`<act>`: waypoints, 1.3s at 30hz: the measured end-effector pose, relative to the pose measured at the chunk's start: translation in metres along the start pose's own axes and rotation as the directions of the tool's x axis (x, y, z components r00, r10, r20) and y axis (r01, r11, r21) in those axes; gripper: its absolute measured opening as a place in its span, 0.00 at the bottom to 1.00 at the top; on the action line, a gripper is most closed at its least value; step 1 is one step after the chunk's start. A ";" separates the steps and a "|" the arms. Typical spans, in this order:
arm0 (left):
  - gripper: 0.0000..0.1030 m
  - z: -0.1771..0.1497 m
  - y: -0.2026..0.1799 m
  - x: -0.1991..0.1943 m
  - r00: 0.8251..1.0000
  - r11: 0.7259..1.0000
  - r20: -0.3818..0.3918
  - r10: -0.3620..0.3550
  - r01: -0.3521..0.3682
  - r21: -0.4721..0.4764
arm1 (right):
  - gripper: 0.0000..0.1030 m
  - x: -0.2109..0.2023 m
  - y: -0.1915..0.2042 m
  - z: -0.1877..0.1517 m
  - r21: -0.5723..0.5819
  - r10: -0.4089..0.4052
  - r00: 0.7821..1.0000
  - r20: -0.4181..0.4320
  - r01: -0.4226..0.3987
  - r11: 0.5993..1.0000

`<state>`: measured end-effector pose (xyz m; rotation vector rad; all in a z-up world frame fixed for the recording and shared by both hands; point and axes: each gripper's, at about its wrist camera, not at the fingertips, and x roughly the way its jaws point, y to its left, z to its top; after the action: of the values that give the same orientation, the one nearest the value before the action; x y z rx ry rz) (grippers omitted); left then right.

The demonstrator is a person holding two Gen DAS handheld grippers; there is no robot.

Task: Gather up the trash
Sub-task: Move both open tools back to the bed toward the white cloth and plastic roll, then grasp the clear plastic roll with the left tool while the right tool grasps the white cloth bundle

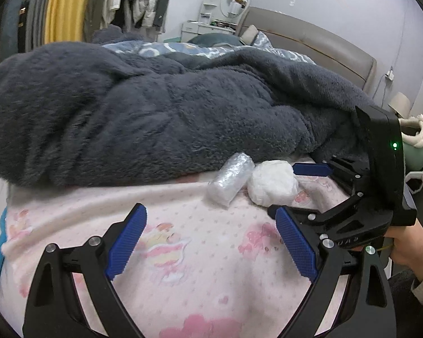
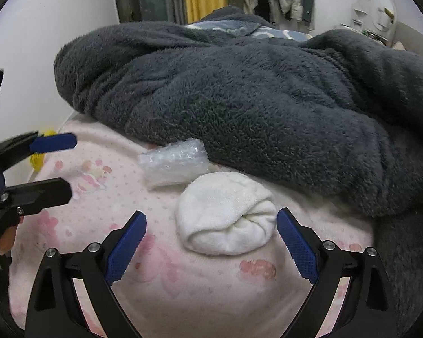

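A roll of clear bubble wrap [image 1: 230,181] [image 2: 173,162] lies on the pink bedsheet [image 1: 200,276] [image 2: 200,287], against the edge of a dark grey fleece blanket. Touching it on the right is a white rolled-up cloth ball [image 1: 272,181] [image 2: 225,217]. My right gripper [image 2: 211,217] [image 1: 282,188] is open, its blue fingertips level with the ball's two sides, not pressing it. My left gripper [image 1: 211,239] [image 2: 67,166] is open and holds nothing, hovering over the sheet short of the bubble wrap and to its left.
The grey fleece blanket [image 1: 155,112] [image 2: 253,98] is heaped across the bed behind the trash. Beyond are a padded headboard [image 1: 324,45] and hanging clothes [image 1: 143,2]. Something yellow [image 2: 39,157] sits past the bed's left edge. A hand [image 1: 409,248] holds the right gripper.
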<state>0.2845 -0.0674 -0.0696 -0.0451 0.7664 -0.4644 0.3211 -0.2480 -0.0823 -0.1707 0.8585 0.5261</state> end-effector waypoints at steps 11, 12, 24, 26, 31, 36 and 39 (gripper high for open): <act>0.91 0.011 -0.007 0.041 0.999 0.998 -0.026 -0.047 0.048 0.050 | 0.92 0.020 -0.017 -0.001 0.026 0.037 0.999 -0.034 -0.036 0.999; 0.91 0.011 -0.007 0.043 0.998 0.998 -0.029 -0.047 0.048 0.046 | 0.92 0.019 -0.020 -0.001 0.034 0.044 0.999 -0.032 -0.043 0.998; 0.63 0.016 -0.008 0.071 0.988 0.991 -0.078 -0.136 0.134 -0.031 | 0.92 0.002 -0.045 -0.014 0.074 0.119 0.993 -0.006 -0.119 0.990; 0.56 0.015 -0.009 0.075 0.985 0.989 -0.090 -0.146 0.143 -0.035 | 0.92 0.003 -0.046 -0.015 0.076 0.126 0.992 -0.003 -0.125 0.989; 0.39 0.016 -0.014 0.076 0.983 0.988 -0.100 -0.152 0.150 -0.024 | 0.92 0.003 -0.046 -0.014 0.067 0.131 0.991 0.007 -0.131 0.989; 0.30 0.015 -0.020 0.070 0.989 0.995 -0.103 -0.101 0.101 -0.004 | 0.92 0.007 -0.042 -0.010 0.059 0.136 0.991 0.009 -0.137 0.989; 0.29 0.012 -0.023 0.061 0.993 0.998 -0.104 -0.059 0.060 0.011 | 0.87 0.013 -0.039 -0.009 0.060 0.126 0.992 -0.002 -0.126 0.990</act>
<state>0.3215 -0.1153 -0.0963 -0.0312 0.8654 -0.5318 0.3417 -0.2795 -0.1002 -0.0637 0.8937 0.6176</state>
